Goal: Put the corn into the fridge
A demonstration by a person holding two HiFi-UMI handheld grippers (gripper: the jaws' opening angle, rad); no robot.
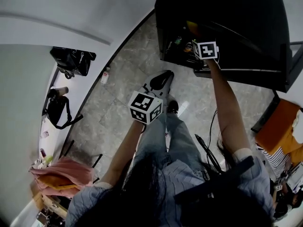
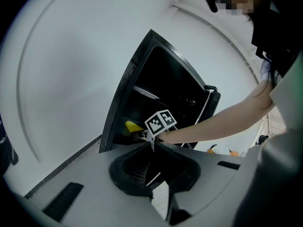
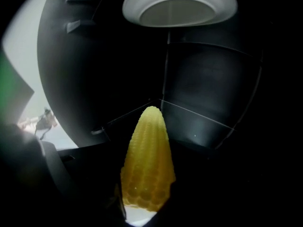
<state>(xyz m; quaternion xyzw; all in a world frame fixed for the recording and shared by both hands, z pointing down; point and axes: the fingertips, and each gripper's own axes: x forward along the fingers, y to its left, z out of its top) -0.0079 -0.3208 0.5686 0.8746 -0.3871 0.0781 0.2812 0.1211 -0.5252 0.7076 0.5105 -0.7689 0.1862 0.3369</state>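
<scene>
Corn point(image 3: 147, 160) in R claw point(image 3: 147, 190), inside fridge point(image 1: 236, 13); L claw point(image 2: 152, 144) closed, empty.

Grey stone-tile floor point(image 1: 118, 103) carries open black fridge point(image 1: 227, 27) at top. Small bottle point(image 1: 105, 74) lies on floor by wall base. Black flat-bodied device point(image 1: 161, 81) on floor just beside person's shoe point(image 1: 173, 106). Thin black cable point(image 1: 207, 148) trails over tiles at right.

White counter point(image 1: 43, 122) along left wall: two black bags point(image 1: 71, 60) point(image 1: 57, 109), pink cloth point(image 1: 64, 173) at near end.

Inside fridge, glass shelf point(image 3: 189, 126); corn point(image 3: 147, 160) above it, contact not discernible.
</scene>
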